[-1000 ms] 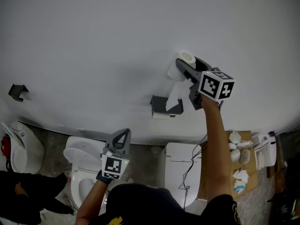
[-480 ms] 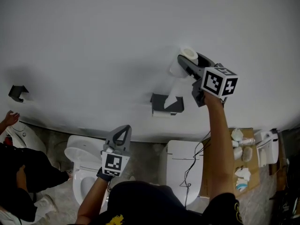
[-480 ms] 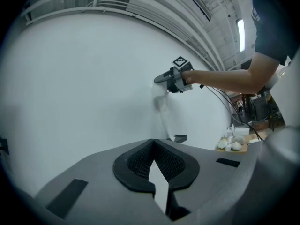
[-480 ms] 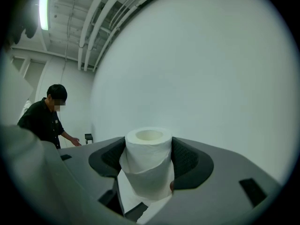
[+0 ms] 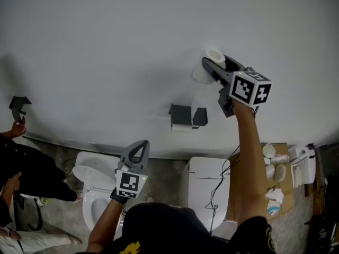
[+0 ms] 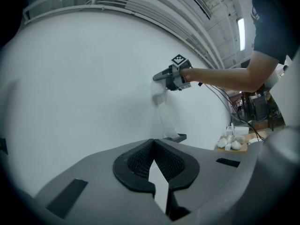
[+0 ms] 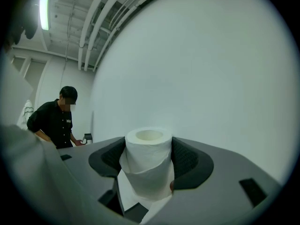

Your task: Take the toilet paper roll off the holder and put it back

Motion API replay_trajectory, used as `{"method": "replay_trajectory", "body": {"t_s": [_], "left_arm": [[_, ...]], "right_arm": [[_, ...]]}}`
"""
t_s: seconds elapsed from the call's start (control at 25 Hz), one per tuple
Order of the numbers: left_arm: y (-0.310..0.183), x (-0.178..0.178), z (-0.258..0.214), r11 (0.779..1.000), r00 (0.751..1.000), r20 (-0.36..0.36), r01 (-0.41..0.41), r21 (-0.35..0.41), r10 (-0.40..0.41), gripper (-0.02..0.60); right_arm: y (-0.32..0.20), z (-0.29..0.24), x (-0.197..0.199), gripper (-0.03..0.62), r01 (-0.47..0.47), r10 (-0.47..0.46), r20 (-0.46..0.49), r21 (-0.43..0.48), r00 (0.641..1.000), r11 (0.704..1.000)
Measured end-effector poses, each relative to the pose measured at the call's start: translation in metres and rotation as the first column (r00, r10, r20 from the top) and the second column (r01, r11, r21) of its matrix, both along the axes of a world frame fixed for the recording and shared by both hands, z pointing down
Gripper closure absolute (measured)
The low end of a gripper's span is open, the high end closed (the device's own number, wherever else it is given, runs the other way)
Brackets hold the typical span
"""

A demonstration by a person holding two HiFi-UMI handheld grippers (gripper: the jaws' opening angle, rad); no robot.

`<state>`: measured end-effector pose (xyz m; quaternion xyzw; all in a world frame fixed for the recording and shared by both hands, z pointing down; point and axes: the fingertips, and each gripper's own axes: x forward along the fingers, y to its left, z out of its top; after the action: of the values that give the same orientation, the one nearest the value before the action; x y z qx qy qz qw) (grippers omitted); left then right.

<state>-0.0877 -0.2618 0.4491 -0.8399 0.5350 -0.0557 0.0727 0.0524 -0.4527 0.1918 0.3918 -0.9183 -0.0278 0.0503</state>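
My right gripper (image 5: 213, 62) (image 7: 149, 159) is shut on the white toilet paper roll (image 5: 202, 73) (image 7: 147, 163), which stands upright between its pads, high against the white wall. A loose tail of paper (image 5: 198, 97) hangs from the roll down to the dark wall holder (image 5: 185, 116), which carries no roll. From the left gripper view, the roll (image 6: 158, 86), its tail and the holder (image 6: 176, 137) lie ahead to the right. My left gripper (image 5: 141, 144) (image 6: 152, 143) is low over the toilets, its tips together and nothing in them.
Two white toilets (image 5: 94, 187) (image 5: 204, 187) stand below the wall. A cardboard sheet (image 5: 249, 194) with small white items lies at the right. A second dark holder (image 5: 19, 106) is at the far left, where a person in black (image 5: 26, 171) (image 7: 56, 121) stands.
My right gripper has lifted the roll up and slightly right, away from the holder, drawing the tail out longer. The person at the left has stepped further into view.
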Motion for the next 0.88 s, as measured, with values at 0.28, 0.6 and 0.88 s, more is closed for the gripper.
{"method": "replay_trajectory", "body": {"t_s": [0.28, 0.6, 0.88], "left_arm": [[0.0, 0.009, -0.002, 1.0, 1.0, -0.002, -0.013, 0.004, 0.013, 0.566], [0.002, 0.005, 0.001, 1.0, 1.0, -0.008, 0.004, -0.009, -0.004, 0.566], [0.005, -0.002, 0.005, 1.0, 1.0, 0.002, 0.022, -0.018, -0.022, 0.566]], "right_arm": [[-0.003, 0.012, 0.0, 0.31, 0.01, -0.01, -0.016, -0.019, 1.0, 1.0], [-0.005, 0.042, 0.001, 0.31, 0.008, -0.01, -0.039, -0.047, 0.999, 0.999], [-0.002, 0.078, -0.001, 0.31, 0.006, -0.009, -0.034, -0.088, 0.999, 0.996]]}}
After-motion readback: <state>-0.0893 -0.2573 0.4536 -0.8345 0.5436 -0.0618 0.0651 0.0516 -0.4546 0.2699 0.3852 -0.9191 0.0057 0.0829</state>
